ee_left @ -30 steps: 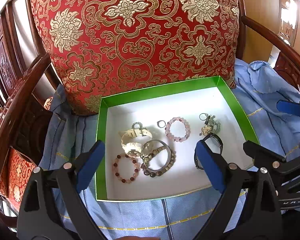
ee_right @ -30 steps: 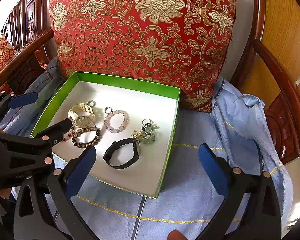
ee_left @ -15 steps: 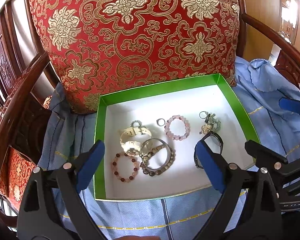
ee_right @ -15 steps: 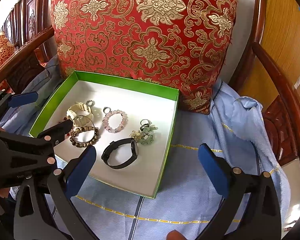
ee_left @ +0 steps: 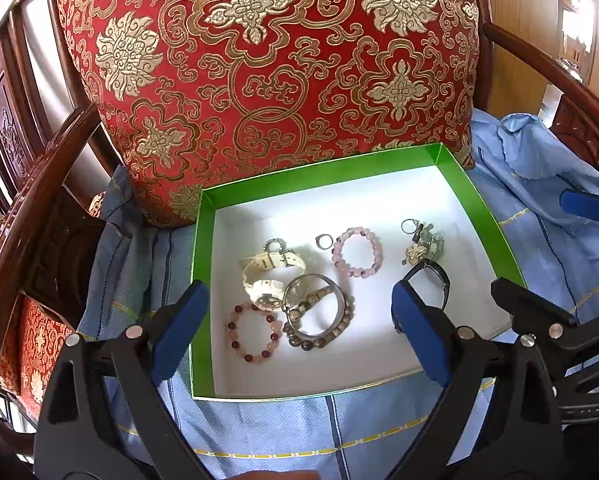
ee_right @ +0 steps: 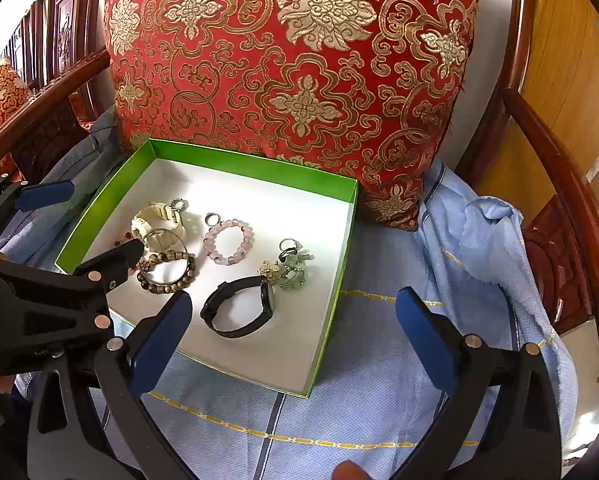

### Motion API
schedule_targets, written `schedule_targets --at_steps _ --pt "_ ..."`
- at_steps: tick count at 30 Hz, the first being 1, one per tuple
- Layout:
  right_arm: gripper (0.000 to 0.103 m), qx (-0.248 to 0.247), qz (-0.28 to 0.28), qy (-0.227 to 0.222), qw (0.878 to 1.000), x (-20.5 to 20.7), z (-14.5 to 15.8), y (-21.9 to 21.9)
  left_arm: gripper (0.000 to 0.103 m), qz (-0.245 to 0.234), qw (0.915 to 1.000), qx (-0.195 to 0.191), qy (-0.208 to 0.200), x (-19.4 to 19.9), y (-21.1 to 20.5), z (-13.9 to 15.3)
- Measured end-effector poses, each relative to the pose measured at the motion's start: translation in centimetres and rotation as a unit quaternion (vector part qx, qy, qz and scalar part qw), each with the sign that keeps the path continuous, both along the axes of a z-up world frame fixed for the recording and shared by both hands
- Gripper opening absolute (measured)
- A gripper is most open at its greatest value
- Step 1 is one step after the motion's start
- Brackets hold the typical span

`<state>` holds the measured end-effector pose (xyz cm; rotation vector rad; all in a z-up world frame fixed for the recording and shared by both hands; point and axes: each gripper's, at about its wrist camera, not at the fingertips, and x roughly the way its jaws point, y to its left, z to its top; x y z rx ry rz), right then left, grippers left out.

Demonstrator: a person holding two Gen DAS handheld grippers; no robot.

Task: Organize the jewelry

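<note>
A shallow green box (ee_left: 203, 248) with a white floor sits on a blue cloth (ee_left: 299, 424) on a wooden chair (ee_right: 547, 152), its far wall touching a red and gold cushion (ee_left: 267, 60). The jewelry lies inside it: a cream watch (ee_left: 269, 270), a red bead bracelet (ee_left: 253, 332), a metal bangle (ee_left: 313, 308) overlapping a brown bead bracelet (ee_right: 167, 268), a small ring (ee_left: 323, 241), a pink bead bracelet (ee_left: 357, 252), a cluster of charms (ee_right: 289, 268) and a black band (ee_right: 239, 308). The left gripper (ee_left: 299, 332) hovers spread wide over the near half of the box, and the right gripper (ee_right: 291, 336), equally wide and holding nothing, hangs over the box's near right corner and the cloth.
</note>
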<state>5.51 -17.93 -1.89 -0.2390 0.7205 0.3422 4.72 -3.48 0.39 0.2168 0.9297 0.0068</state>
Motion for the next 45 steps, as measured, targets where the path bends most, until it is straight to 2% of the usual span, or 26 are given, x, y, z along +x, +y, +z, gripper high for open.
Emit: schedule_targets --at_steps 45 --pt "0.099 -0.018 0.003 -0.013 1.000 -0.09 -0.13 0.30 0.093 0.001 0.9999 0.017 0.001 -0.06 0.03 -0.14"
